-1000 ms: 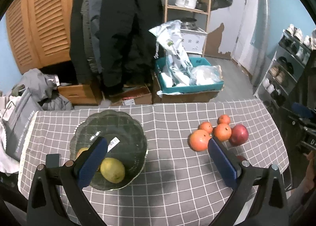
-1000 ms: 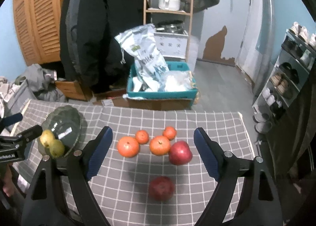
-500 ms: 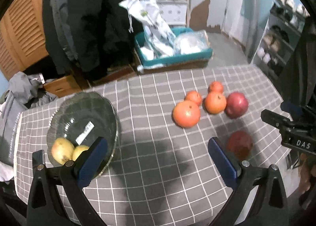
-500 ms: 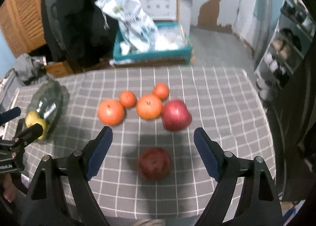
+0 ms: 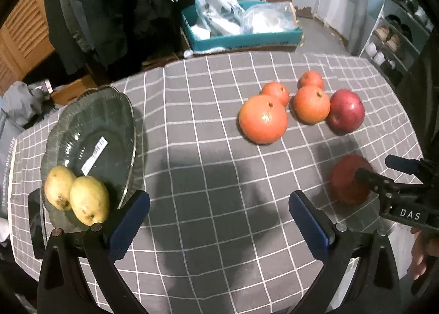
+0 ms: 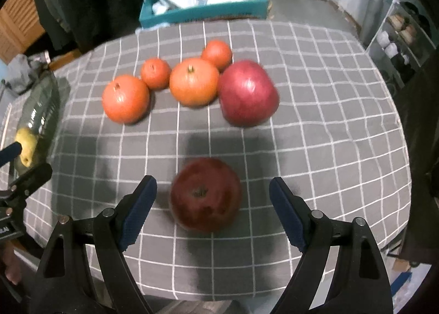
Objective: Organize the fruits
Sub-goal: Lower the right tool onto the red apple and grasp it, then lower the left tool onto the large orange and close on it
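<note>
Fruit is mostly on the grey checked cloth. My right gripper has its jaws spread wide w/ a dark red apple between them, not touched, pic blurred. My left gripper is spread too, nothing between. Two pears lie in the glass bowl, partly hidden by my finger. Oranges and, probably, a 2nd apple sit beyond.

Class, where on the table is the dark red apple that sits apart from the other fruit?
In the right wrist view the dark red apple lies alone on the grey checked tablecloth, between the open right claw's fingers and nearer the camera than the bright red apple.
</note>
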Tool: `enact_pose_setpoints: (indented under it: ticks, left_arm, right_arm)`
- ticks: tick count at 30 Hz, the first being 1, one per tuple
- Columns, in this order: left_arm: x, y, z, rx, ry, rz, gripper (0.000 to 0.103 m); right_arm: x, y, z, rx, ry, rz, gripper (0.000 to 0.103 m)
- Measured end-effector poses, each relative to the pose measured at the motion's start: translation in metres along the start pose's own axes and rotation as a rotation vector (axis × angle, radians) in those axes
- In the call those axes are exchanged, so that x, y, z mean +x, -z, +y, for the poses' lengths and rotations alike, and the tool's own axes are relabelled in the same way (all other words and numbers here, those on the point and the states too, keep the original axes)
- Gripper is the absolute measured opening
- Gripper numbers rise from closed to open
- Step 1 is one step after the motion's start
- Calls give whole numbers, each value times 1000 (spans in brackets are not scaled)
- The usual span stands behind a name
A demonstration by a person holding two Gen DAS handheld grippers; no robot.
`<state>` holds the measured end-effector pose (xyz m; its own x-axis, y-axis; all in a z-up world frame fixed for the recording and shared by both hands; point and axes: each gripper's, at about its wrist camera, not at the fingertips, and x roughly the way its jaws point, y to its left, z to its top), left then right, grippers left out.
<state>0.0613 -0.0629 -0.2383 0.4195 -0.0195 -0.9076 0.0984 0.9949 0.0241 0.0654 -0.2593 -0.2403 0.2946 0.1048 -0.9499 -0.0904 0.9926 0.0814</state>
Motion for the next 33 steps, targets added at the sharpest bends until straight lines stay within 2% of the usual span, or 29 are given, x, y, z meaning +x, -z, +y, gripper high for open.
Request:
enact_pose_setpoints:
  ticks: [5,12,16,21,25,33]
  left_arm:
    - [18,4,0,-8,-3,44,102]
    - [28,2,0,-13,-3,60,102]
    - [29,1,2,-18,3,59,102]
    - [31,-1,3,-31,16,61,102]
    - [33,-4,3,-36,20,60,102]
    - [38,-18,-3,-41,39,50,102]
  right_arm:
    - [18,4,0,1,-4,54,84]
    - [39,7,0,-10,-3,103,84]
    - [43,7,-4,4,-33,104,73]
    - [43,7,-6,2,-29,108,73]
    - [44,2,-2,-5,-21,94,72]
    - [26,-18,-13,17,-14,6,72]
